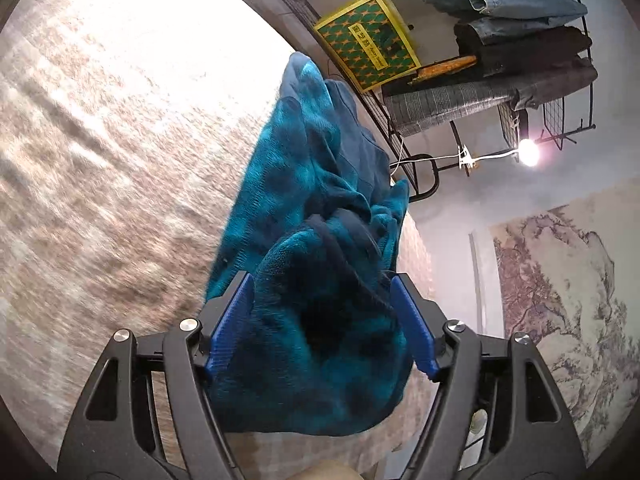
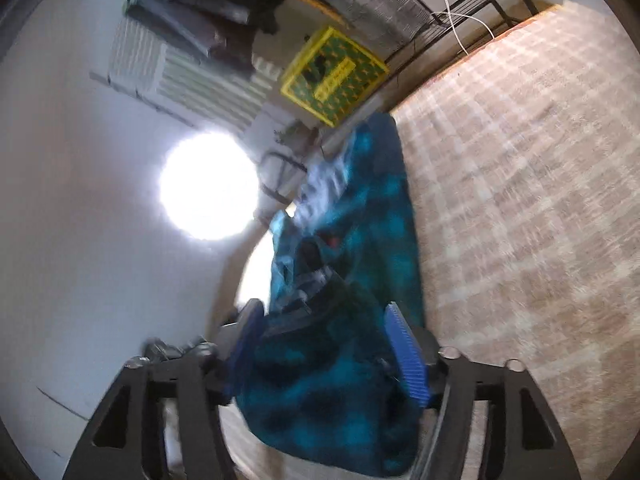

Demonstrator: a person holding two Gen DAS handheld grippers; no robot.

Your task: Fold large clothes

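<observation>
A large teal fleece garment (image 1: 304,152) with dark blotches lies bunched on a beige checked surface (image 1: 120,140) and runs away from me toward a wire rack. Its near end fills the gap between the blue pads of my left gripper (image 1: 320,284), whose jaws stand wide and open around the loose cloth. In the right wrist view the same garment (image 2: 372,216) is blurred. Its other near end sits between the spread blue pads of my right gripper (image 2: 323,306), which is also open. The checked surface (image 2: 520,200) lies to the right there.
A black wire rack (image 1: 404,152) stands beyond the garment, with folded clothes (image 1: 520,40) stacked on it. A yellow and green box (image 1: 366,42) leans there, also seen as the box (image 2: 334,76). A bright lamp (image 1: 528,152) glares. A tree-print hanging (image 1: 560,300) covers the wall.
</observation>
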